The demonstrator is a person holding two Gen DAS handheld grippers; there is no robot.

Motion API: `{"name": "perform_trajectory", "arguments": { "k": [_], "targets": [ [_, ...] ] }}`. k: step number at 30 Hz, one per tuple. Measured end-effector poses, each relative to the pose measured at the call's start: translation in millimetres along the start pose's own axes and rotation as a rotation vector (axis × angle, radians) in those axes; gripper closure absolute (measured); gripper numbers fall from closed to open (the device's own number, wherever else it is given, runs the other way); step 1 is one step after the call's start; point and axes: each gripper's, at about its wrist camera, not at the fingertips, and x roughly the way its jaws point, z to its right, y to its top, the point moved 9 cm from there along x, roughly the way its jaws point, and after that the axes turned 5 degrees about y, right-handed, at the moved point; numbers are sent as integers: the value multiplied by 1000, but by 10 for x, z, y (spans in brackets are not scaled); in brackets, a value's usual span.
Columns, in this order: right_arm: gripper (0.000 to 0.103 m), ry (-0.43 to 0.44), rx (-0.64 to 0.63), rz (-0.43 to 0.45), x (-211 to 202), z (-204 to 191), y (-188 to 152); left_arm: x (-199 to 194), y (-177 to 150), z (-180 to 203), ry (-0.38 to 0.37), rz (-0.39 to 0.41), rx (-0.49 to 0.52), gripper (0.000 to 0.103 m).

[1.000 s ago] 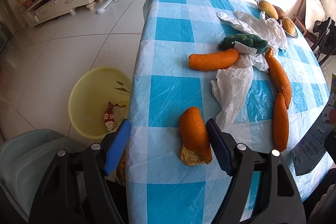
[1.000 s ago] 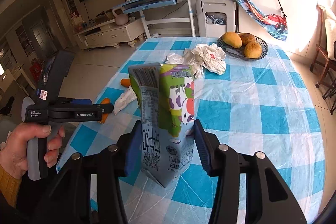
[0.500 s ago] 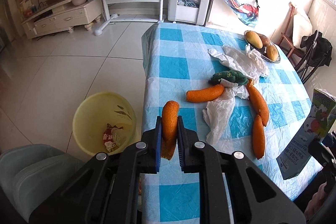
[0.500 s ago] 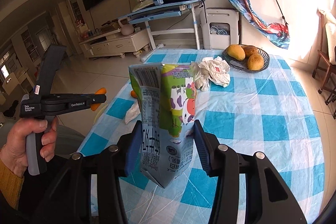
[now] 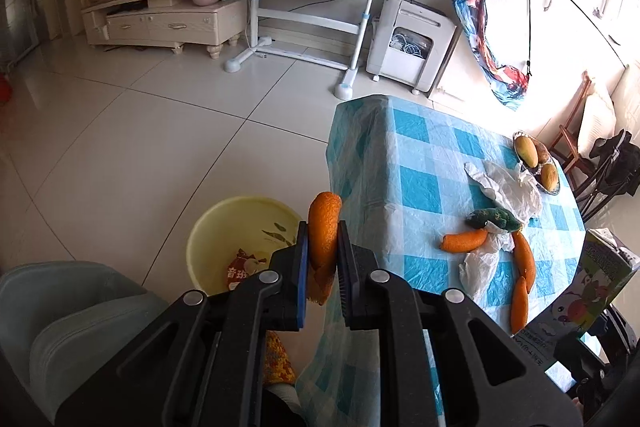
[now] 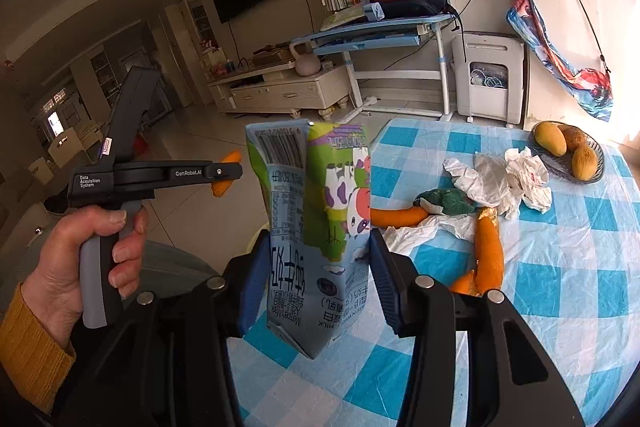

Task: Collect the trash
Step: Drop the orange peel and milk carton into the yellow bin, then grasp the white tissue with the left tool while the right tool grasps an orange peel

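An orange peel is being clenched between the blue pads of the left gripper, off the table edge beside the yellow bin on the floor. A milk carton is being gripped upright by the right gripper above the checked tablecloth, where more peels are lying.

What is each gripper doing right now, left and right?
Left gripper: shut on the orange peel, lifted off the table.
Right gripper: shut on the milk carton, held in the air.
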Motion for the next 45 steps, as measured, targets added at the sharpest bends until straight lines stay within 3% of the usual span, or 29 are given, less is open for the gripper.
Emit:
{"name": "perform_trajectory", "arguments": {
  "k": [11,19,21,27,35,45],
  "targets": [
    [55,81,7,-74,1231,-429,312,462,273,-1026,80,-20,-234,90],
    [54,53,50,-189,2055,-390,268,685,400,-1192,127,-1,-254,89],
    [47,38,80,-204,2121,-323,223,751,360,-1212,126,-25,-261,88],
    [42,42,98,-179,1845,-291,153,683,360,-1134,174,3,-208,74],
    [38,28,59,-142,1271,-250,113,494,349,-826,202,41,-123,69],
    [37,-82,-29,-138,304,172,-82,164,318,-29,187,101,10,44]
  ]
}}
